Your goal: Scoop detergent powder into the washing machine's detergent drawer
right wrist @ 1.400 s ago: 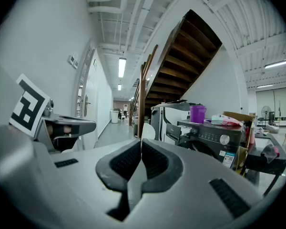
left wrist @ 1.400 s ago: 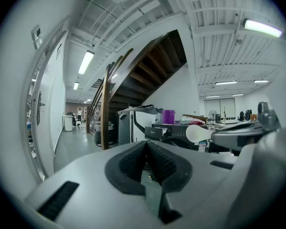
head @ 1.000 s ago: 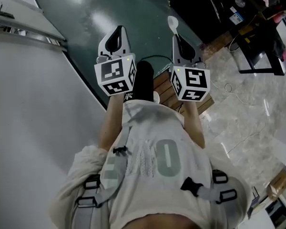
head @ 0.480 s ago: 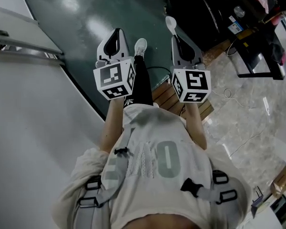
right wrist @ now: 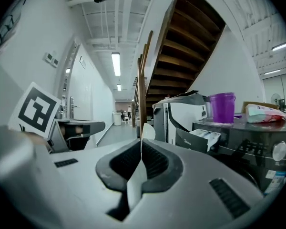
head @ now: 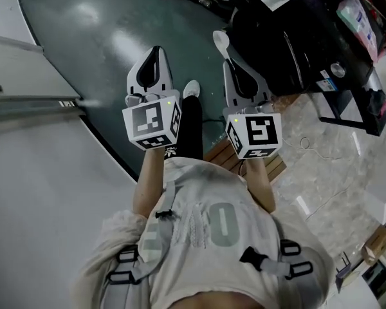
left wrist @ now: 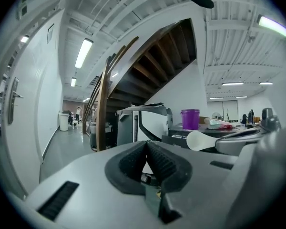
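My right gripper [head: 234, 55] [right wrist: 141, 146] is shut on the handle of a white plastic spoon [head: 220, 40] [right wrist: 148, 131], whose empty bowl sticks out past the jaws. My left gripper [head: 156, 50] [left wrist: 147, 146] is shut with nothing in it, held beside the right one. Ahead to the right stands a dark washing machine [head: 289, 50] [right wrist: 243, 147] with its white detergent drawer [right wrist: 206, 138] pulled out. On its top sit a purple tub [right wrist: 222, 107] [left wrist: 190, 119] and a bag [right wrist: 264, 112]. Both grippers are well short of the machine.
A wooden staircase [right wrist: 181, 42] rises behind the machine, with a white appliance [right wrist: 177, 114] under it. A white wall with doors [head: 32, 172] runs along my left. The person's leg and white shoe [head: 192, 89] step over green floor; a wooden pallet [head: 224, 152] and cable [head: 307, 141] lie below.
The person has stepped forward, so the washing machine has come nearer and lower in the head view. Both grippers keep the same pose, the spoon still held in the right.
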Demonstrator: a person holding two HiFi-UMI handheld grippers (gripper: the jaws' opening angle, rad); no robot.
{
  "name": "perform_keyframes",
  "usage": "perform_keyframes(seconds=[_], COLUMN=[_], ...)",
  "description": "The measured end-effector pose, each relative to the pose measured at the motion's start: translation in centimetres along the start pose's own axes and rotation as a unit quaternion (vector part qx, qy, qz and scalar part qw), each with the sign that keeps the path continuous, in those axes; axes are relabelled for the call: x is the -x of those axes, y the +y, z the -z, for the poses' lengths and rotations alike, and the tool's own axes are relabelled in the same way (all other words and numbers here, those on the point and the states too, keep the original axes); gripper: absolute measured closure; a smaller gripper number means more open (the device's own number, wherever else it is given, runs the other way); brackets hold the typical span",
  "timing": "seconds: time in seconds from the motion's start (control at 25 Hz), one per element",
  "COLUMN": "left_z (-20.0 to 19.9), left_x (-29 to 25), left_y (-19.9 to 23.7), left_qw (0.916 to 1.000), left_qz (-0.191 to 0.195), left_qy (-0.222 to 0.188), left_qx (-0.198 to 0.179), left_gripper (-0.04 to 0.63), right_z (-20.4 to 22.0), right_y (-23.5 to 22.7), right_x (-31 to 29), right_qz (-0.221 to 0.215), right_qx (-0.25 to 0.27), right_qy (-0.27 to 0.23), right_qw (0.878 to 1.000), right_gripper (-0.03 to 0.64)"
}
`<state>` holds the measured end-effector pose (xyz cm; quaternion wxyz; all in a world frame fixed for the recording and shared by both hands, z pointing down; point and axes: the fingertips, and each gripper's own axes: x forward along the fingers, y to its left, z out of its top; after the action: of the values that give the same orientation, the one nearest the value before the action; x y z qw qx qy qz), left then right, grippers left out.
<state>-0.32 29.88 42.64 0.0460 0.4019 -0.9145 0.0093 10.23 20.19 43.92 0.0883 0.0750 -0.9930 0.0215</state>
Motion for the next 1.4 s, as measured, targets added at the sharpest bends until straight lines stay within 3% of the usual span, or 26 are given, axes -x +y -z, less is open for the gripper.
perform_keyframes(seconds=[0.16,0.36,0.52,0.8,1.0,1.4], left_z=[-2.5,-8.1,-11.8,-14.8,-15.7,-16.3], left_x=[-10.0,-20.1,-25.8,-30.1,-31.6,-32.5], left_y=[3.5,6.1,8.0,10.6,13.1,12.1], left_qw=[0.9992,0.9969,0.9964,0.9968,0.9981,0.9989], left_qz=[0.026,0.071,0.076,0.072,0.039,0.015], left_qy=[-0.014,-0.030,-0.029,-0.032,-0.047,-0.045], left_qx=[0.026,0.015,0.024,0.014,-0.009,0.002], left_gripper=[0.574,0.574,0.574,0.574,0.574,0.574], right_z=[-3.6,-9.6,-14.5,-18.3,-19.2,-19.7], right_y=[-2.3,-5.3,-7.6,-7.9,-6.7,-8.3], right_x=[-9.1,-18.0,-23.3,-29.4,-32.9,-33.5], right_qz=[0.010,0.034,0.060,0.056,0.022,-0.004], right_qx=[0.012,0.010,0.005,0.005,0.017,0.019], right_qy=[-0.002,0.002,-0.010,-0.006,0.001,-0.009], right_qw=[1.000,0.999,0.998,0.998,1.000,1.000], right_gripper=[0.604,0.604,0.604,0.604,0.604,0.604])
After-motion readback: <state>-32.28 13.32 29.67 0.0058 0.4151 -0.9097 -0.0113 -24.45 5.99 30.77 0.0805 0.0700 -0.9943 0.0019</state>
